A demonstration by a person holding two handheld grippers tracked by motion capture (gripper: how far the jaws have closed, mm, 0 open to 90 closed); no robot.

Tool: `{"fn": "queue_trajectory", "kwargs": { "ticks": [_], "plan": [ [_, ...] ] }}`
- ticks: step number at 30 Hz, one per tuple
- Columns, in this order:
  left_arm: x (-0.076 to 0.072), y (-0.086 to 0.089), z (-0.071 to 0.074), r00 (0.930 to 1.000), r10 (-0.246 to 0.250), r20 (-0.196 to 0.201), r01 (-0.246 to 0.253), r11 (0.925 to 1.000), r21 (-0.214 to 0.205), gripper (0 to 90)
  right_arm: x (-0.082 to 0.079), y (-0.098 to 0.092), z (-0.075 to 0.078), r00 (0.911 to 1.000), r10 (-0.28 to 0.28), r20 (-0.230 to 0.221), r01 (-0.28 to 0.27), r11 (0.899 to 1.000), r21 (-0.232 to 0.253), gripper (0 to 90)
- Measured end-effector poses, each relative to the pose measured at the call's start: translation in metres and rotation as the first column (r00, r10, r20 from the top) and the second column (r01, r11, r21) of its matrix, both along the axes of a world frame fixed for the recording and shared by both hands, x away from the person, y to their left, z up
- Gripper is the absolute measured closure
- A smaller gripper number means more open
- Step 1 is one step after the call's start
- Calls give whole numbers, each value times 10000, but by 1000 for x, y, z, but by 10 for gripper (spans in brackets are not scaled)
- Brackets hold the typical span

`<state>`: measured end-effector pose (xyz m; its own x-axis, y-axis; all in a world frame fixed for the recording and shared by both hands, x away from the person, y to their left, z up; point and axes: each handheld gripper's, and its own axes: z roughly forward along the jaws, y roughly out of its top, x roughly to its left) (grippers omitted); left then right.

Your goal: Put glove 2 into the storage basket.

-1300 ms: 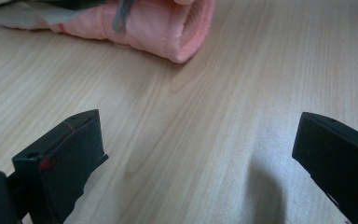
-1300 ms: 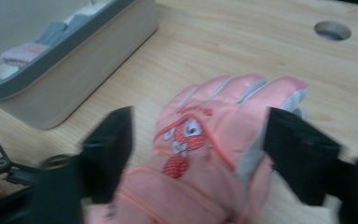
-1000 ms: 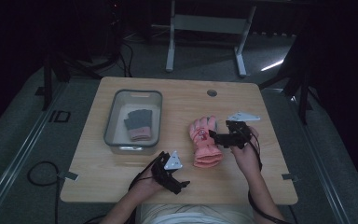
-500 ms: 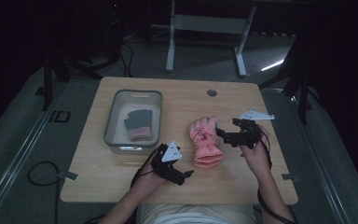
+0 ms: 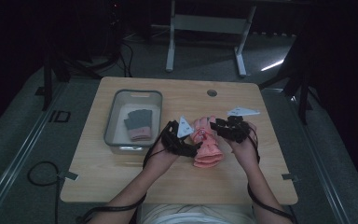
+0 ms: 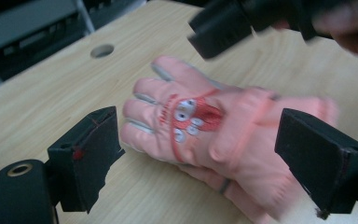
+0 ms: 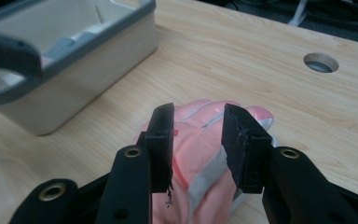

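Note:
A pair of pink gloves [image 5: 209, 150] lies stacked on the wooden table [image 5: 121, 182], fingers pointing away from me. In the left gripper view the top pink glove [image 6: 200, 126] shows a small face print. My left gripper [image 6: 205, 158] is open wide, one jaw on each side of the glove; it comes in from the glove's left as the left gripper [image 5: 194, 147] in the high view. My right gripper [image 7: 198, 135] hangs just above the pink glove [image 7: 205, 193] near its fingers, jaws a narrow gap apart, nothing pinched that I can see. The right gripper [image 5: 216, 127] reaches in from the right.
A grey bin [image 5: 114, 119] stands left of the gloves, with a grey glove with a pink cuff [image 5: 137, 123] inside. The bin wall [image 7: 88, 74] is close on the right gripper's left. A round cable hole [image 5: 211, 93] sits at the table's far side.
My left gripper has moved away from the table's front edge up to the pink gloves and now straddles them. The right gripper has shifted slightly beside the gloves.

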<state>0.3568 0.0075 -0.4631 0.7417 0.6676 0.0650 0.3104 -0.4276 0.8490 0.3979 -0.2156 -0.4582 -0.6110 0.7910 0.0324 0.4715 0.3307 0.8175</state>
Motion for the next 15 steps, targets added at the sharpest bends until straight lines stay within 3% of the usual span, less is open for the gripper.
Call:
{"fn": "queue_trajectory", "kwargs": {
  "ticks": [2,4,8,11,14,15],
  "plan": [
    [11,-3,-1,9987,160,-487,-167,9998,-129,136,3,4,-3,10000,-44,-55,44,9999,-104,597],
    [18,-7,-2,9972,289,-687,-294,9995,-63,136,6,5,-9,9998,-161,-149,156,9993,-352,565],
    [30,-16,-10,9922,489,-1146,-482,9988,87,136,9,-5,-28,9935,-340,-1086,285,9983,-513,485],
    [34,-20,-17,9884,561,-1409,-538,9984,197,135,9,-15,-41,9917,-418,-1220,345,9975,-614,438],
    [41,-21,-26,9765,509,-2093,-487,9987,158,136,13,-28,-48,9853,-558,-1616,515,9982,-312,405],
    [44,-20,-30,9678,431,-2482,-435,9990,38,136,13,-30,-49,9843,-521,-1687,490,9986,-221,403]
  ]
}}
